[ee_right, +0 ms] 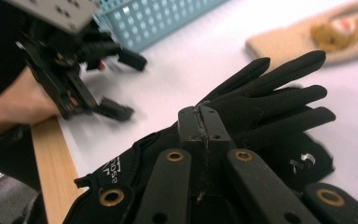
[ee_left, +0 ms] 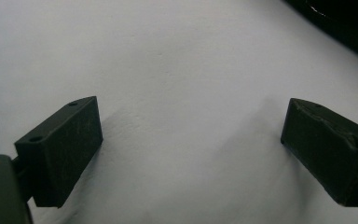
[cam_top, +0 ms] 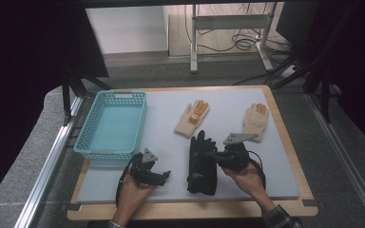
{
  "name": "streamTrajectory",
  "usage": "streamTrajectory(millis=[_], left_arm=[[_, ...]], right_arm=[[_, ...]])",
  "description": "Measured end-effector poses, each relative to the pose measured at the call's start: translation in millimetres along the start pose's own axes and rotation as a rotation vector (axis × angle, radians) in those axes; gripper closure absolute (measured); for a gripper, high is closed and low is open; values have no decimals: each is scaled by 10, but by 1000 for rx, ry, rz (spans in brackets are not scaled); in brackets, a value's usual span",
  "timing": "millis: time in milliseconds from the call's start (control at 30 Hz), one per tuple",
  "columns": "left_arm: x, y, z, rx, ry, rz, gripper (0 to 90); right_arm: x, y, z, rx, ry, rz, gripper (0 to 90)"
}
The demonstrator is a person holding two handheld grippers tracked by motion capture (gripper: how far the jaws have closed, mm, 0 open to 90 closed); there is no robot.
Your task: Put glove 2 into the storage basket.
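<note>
Item 1. Black gloves (cam_top: 202, 164): a stacked pair lying flat on the white table (cam_top: 171, 118), fingers pointing to 12 o'clock, cuffs toward the near edge, slightly at 5 o'clock from the table's centre. In the right gripper view the black gloves (ee_right: 270, 100) spread their fingers just ahead of the jaw tips, with white lettering visible at the cuff.

Item 2. Right gripper (cam_top: 208, 154): held in the person's right hand (cam_top: 247, 178), lying over the gloves from their 3 o'clock side. In the right gripper view the right gripper (ee_right: 204, 122) has its jaws pressed together with no gap; whether any glove fabric is pinched between them cannot be told.

Item 3. Left gripper (cam_top: 164, 175): held in the left hand (cam_top: 133, 194), at 9 o'clock of the gloves, near but apart from them. Jaws stand wide over bare table, nothing between them.

Item 4. Blue basket (cam_top: 88, 142): lattice-walled, at 10 o'clock of the gloves, beside the table's left edge.

Item 5. Cream glove (cam_top: 191, 119) with orange fingertips: at 12 o'clock of the black pair, well apart.

Item 6. Second cream glove (cam_top: 255, 122): at 1 o'clock, just beyond the right gripper's grey plate.
</note>
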State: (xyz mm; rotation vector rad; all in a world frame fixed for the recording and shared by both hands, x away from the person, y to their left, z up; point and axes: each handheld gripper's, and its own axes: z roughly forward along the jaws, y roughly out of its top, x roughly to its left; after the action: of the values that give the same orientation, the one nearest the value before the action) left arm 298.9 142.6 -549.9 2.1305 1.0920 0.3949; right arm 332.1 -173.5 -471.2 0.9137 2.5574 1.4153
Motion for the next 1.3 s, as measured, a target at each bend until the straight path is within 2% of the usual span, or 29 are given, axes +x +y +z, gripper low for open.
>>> streamTrajectory(millis=[100,167,300,333,367,467,533,567,700,767,800,867,933,1100,1167,1233,1300], left_arm=[[0,0,0,1,0,1,55],[0,0,-2,3,0,1,56],[2,0,-2,3,-1,4,55],[2,0,-2,3,-1,4,55],[2,0,-2,3,-1,4,55],[2,0,-2,3,-1,4,55],[1,0,-2,3,0,3,55],[2,1,-2,3,-1,4,55],[3,1,-3,3,-1,3,55],[2,2,-5,3,-1,4,55],[-2,2,-8,3,1,4,57],[-7,-2,-20,6,-3,6,57],[-13,-11,-37,12,-8,3,54],[-20,-54,-94,19,-17,-16,50],[-6,-96,-124,14,-19,-9,50],[6,-117,-131,16,-4,7,48],[17,-124,-135,15,-6,8,38]], right_arm=[[-54,-108,55,14,-29,4,886],[-88,-175,81,21,-28,13,878],[-126,-265,104,42,-50,0,814],[-135,-271,85,37,-55,0,776],[-158,-259,9,10,-70,-4,693],[-185,-241,-85,0,-96,-17,620],[-190,-245,-105,2,-101,-21,605],[-201,-283,-150,16,-111,-30,566],[-205,-403,-179,37,-119,-41,551],[-199,-465,-184,50,-129,-52,560],[-190,-507,-187,57,-146,-62,595],[-178,-569,-184,87,-151,-74,726],[-154,-628,-161,113,-130,-84,814],[-90,-730,-65,137,-104,-101,882],[-50,-745,-13,124,-83,-111,884],[-12,-733,22,126,-82,-120,884],[4,-724,43,127,-81,-127,884]])
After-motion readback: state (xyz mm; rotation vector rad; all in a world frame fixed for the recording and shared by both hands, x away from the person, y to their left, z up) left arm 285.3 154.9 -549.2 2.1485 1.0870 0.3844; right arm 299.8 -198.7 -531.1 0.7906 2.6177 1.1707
